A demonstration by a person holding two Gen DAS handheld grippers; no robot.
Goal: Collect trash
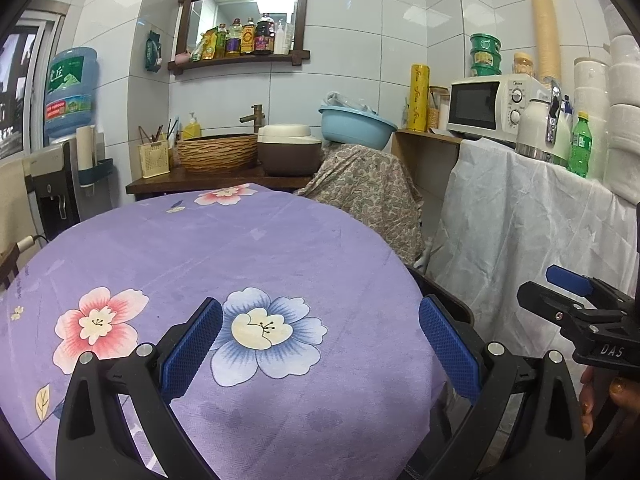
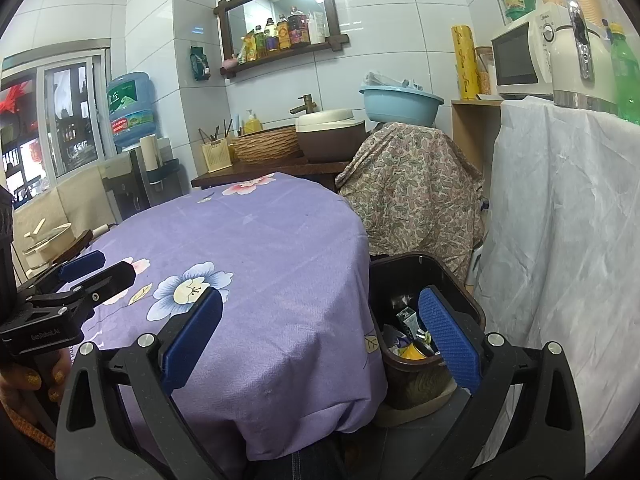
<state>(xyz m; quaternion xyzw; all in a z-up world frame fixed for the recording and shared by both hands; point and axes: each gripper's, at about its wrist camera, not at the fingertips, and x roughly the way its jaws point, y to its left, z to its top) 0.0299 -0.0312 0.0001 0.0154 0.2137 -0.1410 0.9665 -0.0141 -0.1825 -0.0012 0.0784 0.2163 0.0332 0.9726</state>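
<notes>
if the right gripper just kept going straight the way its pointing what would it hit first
Probably the right-hand edge of the purple flowered tablecloth: the open right gripper straddles the table's draped edge, with the dark trash bin behind its right finger. Depth is unclear, so it might slip between cloth and bin.

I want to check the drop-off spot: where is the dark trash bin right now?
In the right wrist view, the dark plastic trash bin stands on the floor right of the purple flowered tablecloth, below the paisley-covered stand, wrappers inside.
</notes>
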